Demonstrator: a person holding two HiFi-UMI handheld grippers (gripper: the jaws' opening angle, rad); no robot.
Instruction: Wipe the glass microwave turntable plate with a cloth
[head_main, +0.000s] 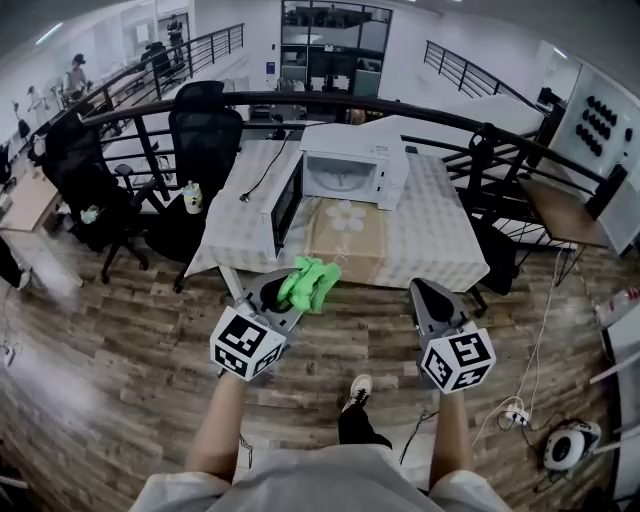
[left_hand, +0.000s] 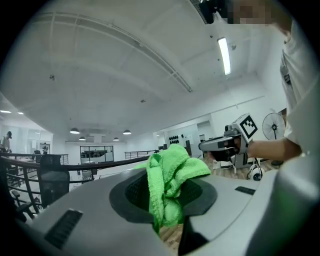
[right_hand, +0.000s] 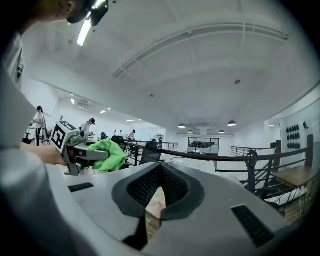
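While we stand well back from the microwave (head_main: 352, 168), both grippers are held out in front of it, over the plank floor (head_main: 120, 370) and short of the table (head_main: 435, 245) that carries it. The left gripper (head_main: 280, 296) sits in front of the microwave and toward its door side. Its jaws are closed tight on a bright green cloth (left_hand: 171, 176), which is bunched between the pads and bulges up past the tips. The right gripper (head_main: 421, 290) is in front of the microwave toward its hinge-free side, apart from the left one. Its jaws are drawn together with nothing between them, and only a thin slit shows below the pads.

The microwave's door (head_main: 287, 202) is swung wide open. Inside the cavity we see a pale round shape that we take for the glass turntable plate (head_main: 340, 183), though it is too small for us to be sure. Just in front of the microwave a brown mat (head_main: 347, 240) with a white flower lies on the table. A black office chair (head_main: 205, 128) stands beyond the door side of the microwave.
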